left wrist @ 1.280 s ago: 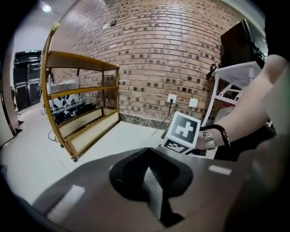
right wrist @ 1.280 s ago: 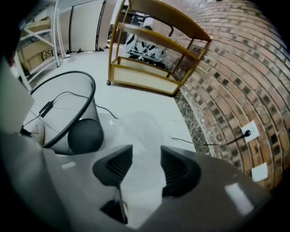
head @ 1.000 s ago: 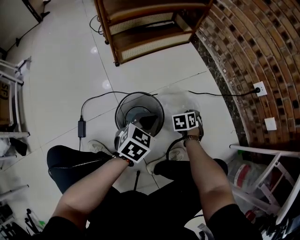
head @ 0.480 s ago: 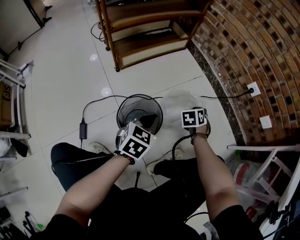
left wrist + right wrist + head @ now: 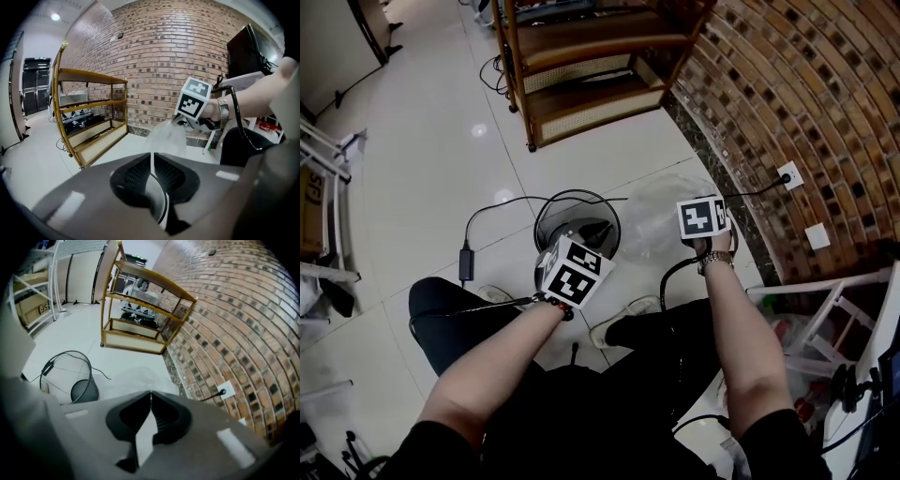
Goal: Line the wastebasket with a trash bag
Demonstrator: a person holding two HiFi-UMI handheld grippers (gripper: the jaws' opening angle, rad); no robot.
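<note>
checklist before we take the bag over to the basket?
1. Grip of left claw on trash bag: ok, shut on the film.
2. Grip of right claw on the bag: ok, shut on the film.
3. Bag mouth spread open: cannot tell.
4. Bag above wastebasket: not ok, it hangs off to one side.
5. Wastebasket upright: ok.

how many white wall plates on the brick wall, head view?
2. Upper plate and lower plate, close together on the brick wall, right of the person's right arm. Others may lie out of frame.
</note>
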